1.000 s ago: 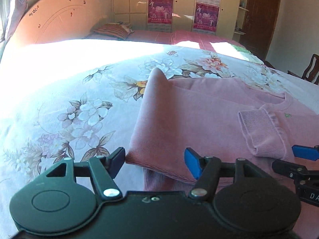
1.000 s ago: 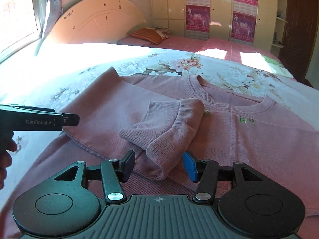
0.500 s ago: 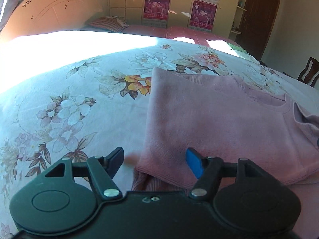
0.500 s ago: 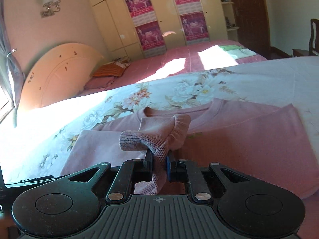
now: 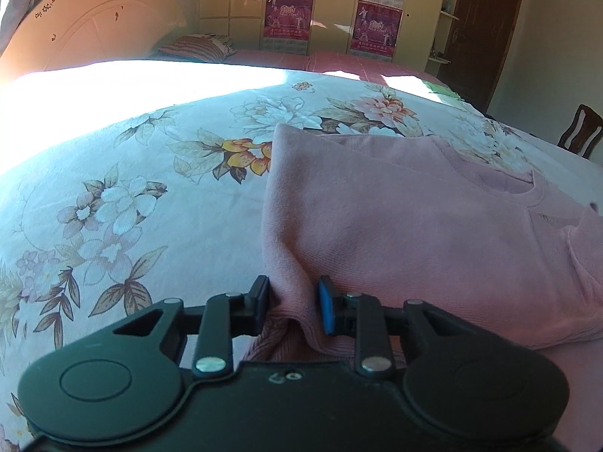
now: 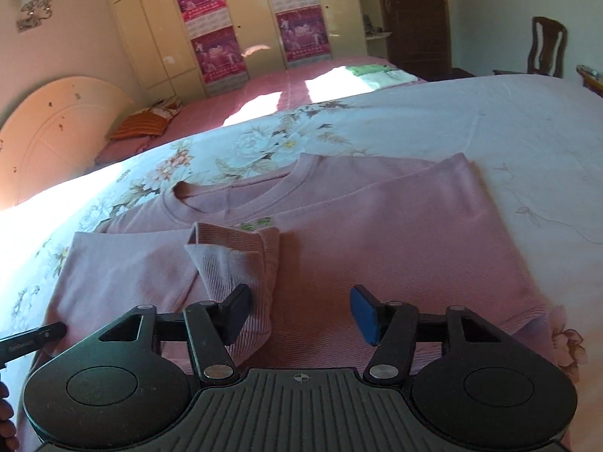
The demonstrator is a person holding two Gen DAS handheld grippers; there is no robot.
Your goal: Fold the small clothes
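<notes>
A pink sweater lies flat on the floral bedsheet, its sides folded in. My left gripper is shut on the sweater's folded left edge near the hem, with fabric bunched between the pads. In the right wrist view the sweater lies with its neckline away from me. The ribbed sleeve cuff rests on the chest, draped against the left finger. My right gripper is open and holds nothing. The tip of the left gripper shows at the far left.
A curved wooden headboard stands at the far left. A second bed with a pink cover and a striped pillow lies beyond. Wardrobes with posters line the back wall. A wooden chair stands at the right.
My left gripper has closed on the sweater's left edge. My right gripper, shut on the sleeve cuff half a second ago, has opened and let it drop on the chest.
</notes>
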